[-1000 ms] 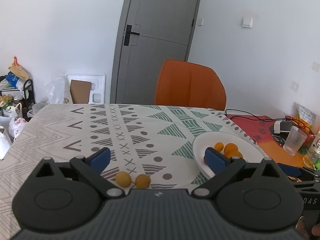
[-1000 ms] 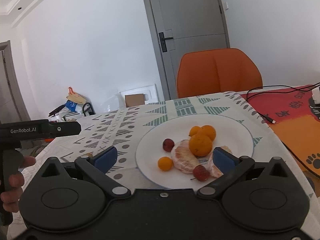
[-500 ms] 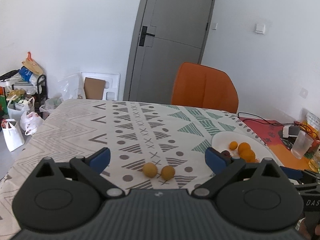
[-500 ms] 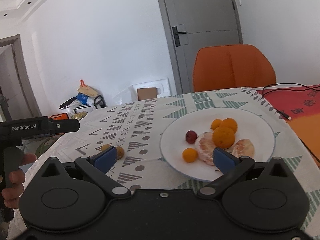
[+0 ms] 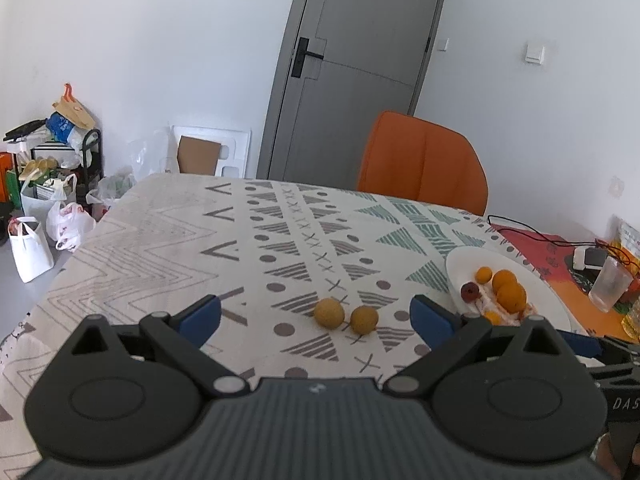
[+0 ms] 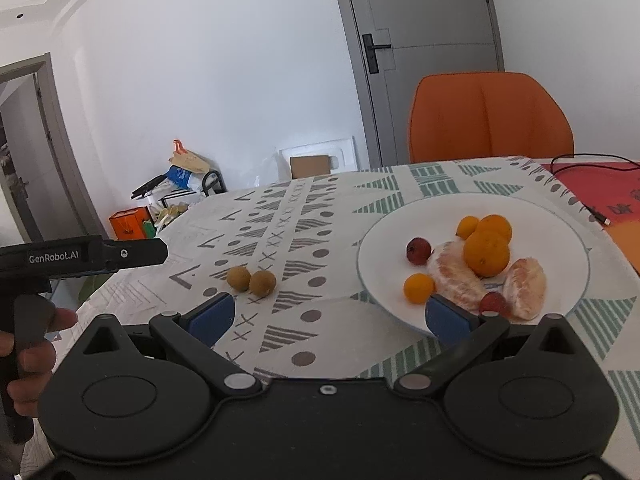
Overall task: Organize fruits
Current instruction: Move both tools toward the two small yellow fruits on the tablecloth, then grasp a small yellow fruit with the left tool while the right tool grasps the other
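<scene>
Two small yellow-brown round fruits [image 5: 346, 316] lie side by side on the patterned tablecloth; they also show in the right wrist view [image 6: 252, 280]. A white plate [image 6: 560, 236] holds oranges [image 6: 486, 252], small orange fruits, peeled citrus pieces [image 6: 524, 282] and two dark red fruits; it also shows in the left wrist view [image 5: 456, 268]. My left gripper [image 5: 316, 318] is open and empty, just short of the two loose fruits. My right gripper [image 6: 328, 316] is open and empty, near the plate's front edge.
An orange chair [image 5: 424, 164] stands behind the table. A plastic cup [image 5: 608, 288], cables and a charger sit on the red mat at the right. Bags and a rack [image 5: 52, 172] stand on the floor at the left. The left hand-held tool [image 6: 80, 254] shows in the right wrist view.
Both grippers have pulled back and up from the table. The two loose fruits and the plate now show farther ahead. Both stay open.
</scene>
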Tool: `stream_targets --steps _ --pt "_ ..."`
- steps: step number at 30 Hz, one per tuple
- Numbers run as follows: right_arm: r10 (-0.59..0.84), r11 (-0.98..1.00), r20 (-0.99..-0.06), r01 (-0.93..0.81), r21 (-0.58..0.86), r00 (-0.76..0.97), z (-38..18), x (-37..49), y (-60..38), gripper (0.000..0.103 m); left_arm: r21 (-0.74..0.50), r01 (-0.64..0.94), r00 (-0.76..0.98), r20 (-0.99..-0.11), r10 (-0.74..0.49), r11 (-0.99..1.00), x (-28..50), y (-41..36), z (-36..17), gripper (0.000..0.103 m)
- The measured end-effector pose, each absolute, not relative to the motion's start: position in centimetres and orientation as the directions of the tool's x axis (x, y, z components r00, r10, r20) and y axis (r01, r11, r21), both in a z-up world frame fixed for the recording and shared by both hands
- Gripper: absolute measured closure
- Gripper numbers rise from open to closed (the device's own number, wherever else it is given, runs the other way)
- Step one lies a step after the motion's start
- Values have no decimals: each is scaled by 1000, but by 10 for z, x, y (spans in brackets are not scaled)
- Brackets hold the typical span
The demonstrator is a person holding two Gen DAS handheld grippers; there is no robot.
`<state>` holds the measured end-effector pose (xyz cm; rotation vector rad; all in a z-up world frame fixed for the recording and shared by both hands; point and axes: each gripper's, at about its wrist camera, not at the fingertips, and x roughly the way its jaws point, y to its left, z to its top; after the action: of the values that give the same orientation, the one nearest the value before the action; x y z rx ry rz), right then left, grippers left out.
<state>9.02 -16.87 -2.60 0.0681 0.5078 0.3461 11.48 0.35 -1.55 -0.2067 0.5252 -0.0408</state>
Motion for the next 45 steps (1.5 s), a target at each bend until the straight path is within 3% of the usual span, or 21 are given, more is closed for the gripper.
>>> stream_targets --steps 11,22,37,42,45 --pt "365 929 -500 -341 142 786 -35 98 -152 1 -219 -4 854 -508 -111 976 120 8 -30 5" --pt "384 917 -530 -381 120 756 -39 122 -134 18 -237 -4 839 -529 -126 972 137 16 -41 11" --pt "405 899 -582 -422 114 705 -50 158 -113 47 -256 6 824 -546 -150 967 162 19 -50 41" --pt "419 889 -587 -445 110 693 -53 169 -100 47 -264 -4 821 -551 -147 965 166 24 -52 45" --pt "430 882 -593 -459 112 681 -56 177 -92 54 -264 -8 817 -558 -146 964 170 26 -54 46"
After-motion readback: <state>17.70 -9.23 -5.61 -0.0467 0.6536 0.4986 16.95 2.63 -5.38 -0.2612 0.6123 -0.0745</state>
